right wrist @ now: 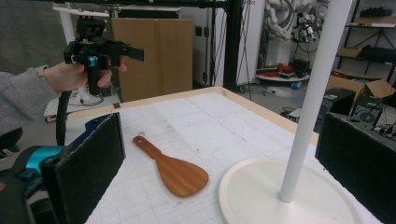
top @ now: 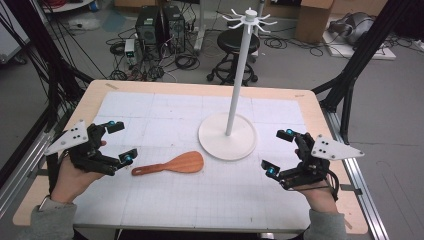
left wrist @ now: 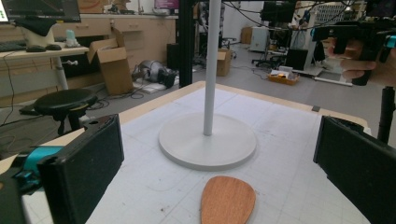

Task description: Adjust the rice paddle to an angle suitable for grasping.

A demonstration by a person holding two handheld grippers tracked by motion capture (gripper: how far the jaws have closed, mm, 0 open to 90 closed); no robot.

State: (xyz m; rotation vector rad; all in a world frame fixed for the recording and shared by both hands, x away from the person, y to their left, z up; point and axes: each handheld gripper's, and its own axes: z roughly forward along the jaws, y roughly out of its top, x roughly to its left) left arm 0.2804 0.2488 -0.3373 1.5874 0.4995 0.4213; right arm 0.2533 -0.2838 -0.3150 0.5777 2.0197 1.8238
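- Wooden paddle [top: 172, 163] lies flat on the white gridded mat [top: 165, 200] of the worktop [top: 100, 90], its handle end toward the left gripper [top: 121, 142] and its broad blade toward the white stand.
- Left gripper is released, jaws spread wide with nothing between them; it hovers just beside the paddle's handle end without touching it. In the left gripper view the paddle's blade [left wrist: 228, 199] sits low between the two black jaws, ahead of them on the mat.
- Right gripper [top: 279, 151] is likewise released and holds nothing; it hangs over the mat's right side, well apart from the paddle.
- In the right gripper view the paddle [right wrist: 175, 170] lies ahead between the jaws, nearer the left-hand one.
- White stand [top: 227, 136], a round base with an upright pole and hooked arms at the top, sits between the two grippers and beyond them, its base just past the paddle's blade.
- Person's hand [top: 75, 180] grips the left gripper's handle from below; grey sleeves show at both wrists.
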